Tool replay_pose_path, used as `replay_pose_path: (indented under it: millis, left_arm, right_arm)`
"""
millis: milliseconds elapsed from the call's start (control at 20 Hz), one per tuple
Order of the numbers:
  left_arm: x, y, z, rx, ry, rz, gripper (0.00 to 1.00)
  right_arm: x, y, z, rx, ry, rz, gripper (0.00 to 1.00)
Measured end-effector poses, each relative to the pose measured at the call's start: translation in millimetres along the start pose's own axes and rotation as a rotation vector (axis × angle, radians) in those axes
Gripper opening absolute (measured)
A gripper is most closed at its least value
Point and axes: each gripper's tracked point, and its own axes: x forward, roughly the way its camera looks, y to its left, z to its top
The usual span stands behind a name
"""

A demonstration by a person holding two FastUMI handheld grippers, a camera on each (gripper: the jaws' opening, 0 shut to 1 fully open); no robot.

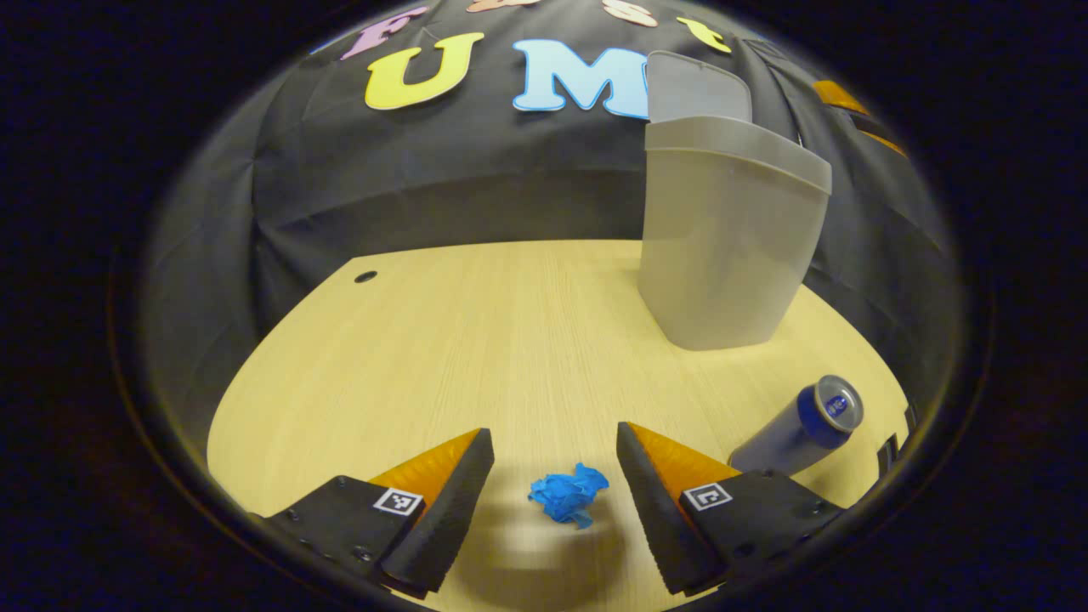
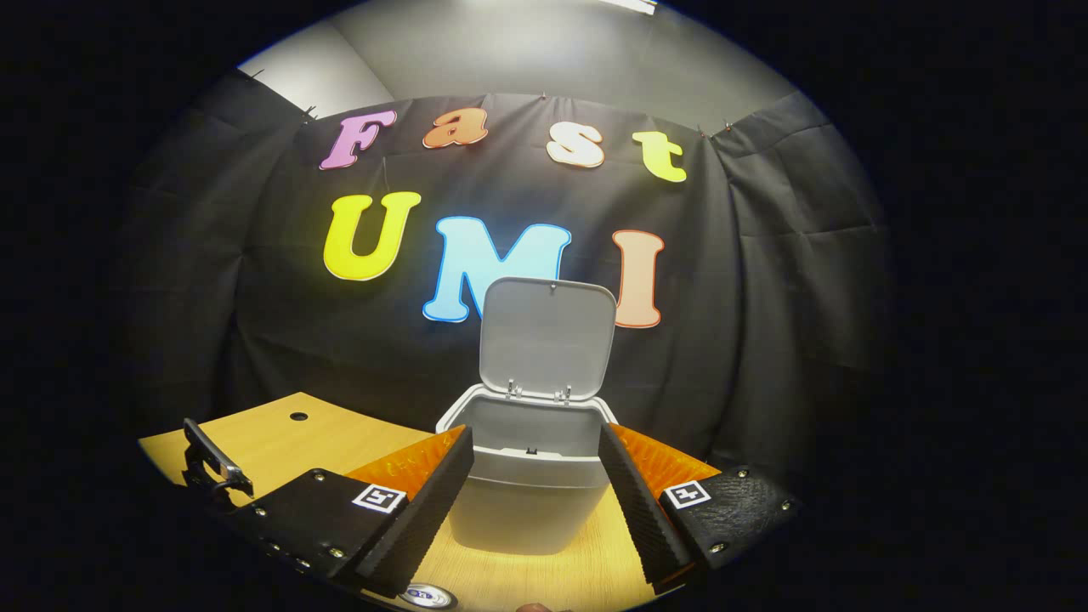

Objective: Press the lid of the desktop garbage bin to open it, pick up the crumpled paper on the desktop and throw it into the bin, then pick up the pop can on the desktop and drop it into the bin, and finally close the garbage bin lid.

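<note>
Left gripper view: left gripper [image 1: 554,476], fingers spread wide, nothing between the pads. Crumpled paper [image 1: 568,495], blue, lies on the desktop [image 1: 442,340] directly between the two fingers, slightly nearer the right-hand one, touching neither. It is a rough ball with no long axis to speak of, so no turn of the wrist seems called for; closing where it stands should catch it. Pop can [image 1: 799,429] stands tilted in this lens just beyond the right-hand finger, top end toward the bin. Garbage bin [image 1: 722,246] sits farther off, ahead and to the right, lid [image 1: 697,85] raised.

Right gripper view: right gripper [image 2: 535,480], fingers likewise apart and empty, held above the desktop and aimed squarely at the garbage bin, whose open mouth shows between them, lid upright behind it. Pop can top shows at the lower edge, below the fingers. Judgement: left gripper is much the nearer to the paper; right is idle.
</note>
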Motion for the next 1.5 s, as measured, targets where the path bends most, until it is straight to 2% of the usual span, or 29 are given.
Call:
replay_pose_path:
  millis: [100, 150, 200, 250, 300, 350, 400, 450, 550, 650, 700, 800, 850, 900, 1000, 1050, 1100, 1150, 1200, 1500]
  left_arm:
    - [5, -1, -15, 0.002, 0.027, -0.007, 0.96]
    - [7, -1, -18, 0.005, 0.036, -0.011, 1.00]
    - [11, -2, -23, 0.010, 0.045, -0.016, 0.96]
    - [14, -3, -27, 0.016, 0.050, -0.019, 0.92]
    - [17, -4, -32, 0.023, 0.058, -0.022, 0.96]
    - [19, -5, -36, 0.027, 0.069, -0.026, 0.92]
    - [18, -6, -43, 0.029, 0.078, -0.029, 0.96]
    - [19, -6, -46, 0.030, 0.088, -0.032, 1.00]
    - [23, -8, -51, 0.026, 0.100, -0.034, 0.98]
    - [22, -6, -53, 0.039, 0.101, -0.026, 0.82]
    - [22, -6, -53, 0.045, 0.101, -0.020, 0.65]
    - [23, -6, -54, 0.053, 0.104, -0.019, 0.51]
    - [23, -5, -53, 0.058, 0.105, -0.019, 0.50]
    - [23, -3, -51, 0.058, 0.096, -0.011, 0.63]
    - [22, -2, -47, 0.068, 0.095, -0.012, 0.39]
    - [24, -3, -45, 0.074, 0.092, -0.025, 0.46]
    - [22, -6, -44, 0.087, 0.091, -0.039, 0.24]
    - [21, -2, -40, 0.103, 0.082, -0.026, 0.39]
    - [19, -6, -36, 0.112, 0.069, -0.039, 0.24]
    - [2, -10, 21, 0.115, -0.022, -0.060, 0.23]
  right_arm:
    - [-3, -1, -5, -0.006, 0.015, -0.007, 0.95]
    - [-5, -1, -8, -0.006, 0.022, -0.010, 1.00]
    - [-6, -1, -9, -0.005, 0.029, -0.012, 0.95]
    - [-7, -1, -10, -0.002, 0.036, -0.013, 0.95]
    - [-8, 0, -11, 0.001, 0.041, -0.015, 0.95]
    - [-10, -1, -12, 0.003, 0.043, -0.018, 0.95]
    - [-11, -1, -11, 0.004, 0.041, -0.021, 1.00]
    - [-12, -2, -11, 0.004, 0.041, -0.025, 0.95]
    - [-13, -4, -10, 0.000, 0.038, -0.032, 0.95]
    - [-15, -6, -8, 0.000, 0.034, -0.040, 0.95]
    - [-15, -6, -7, 0.003, 0.033, -0.042, 0.95]
    - [-16, -7, -7, 0.008, 0.034, -0.044, 0.95]
    - [-16, -7, -8, 0.009, 0.034, -0.045, 0.95]
    - [-16, -8, -7, 0.010, 0.033, -0.046, 0.95]
    - [-17, -8, -7, 0.009, 0.031, -0.046, 0.95]
    - [-17, -9, -7, 0.008, 0.031, -0.046, 0.95]
    - [-17, -10, -7, 0.008, 0.030, -0.045, 0.95]
    - [-17, -10, -6, 0.010, 0.028, -0.044, 0.95]
    - [-18, -11, -6, 0.013, 0.026, -0.044, 0.95]
    - [-18, -20, -4, 0.046, 0.011, -0.050, 0.95]
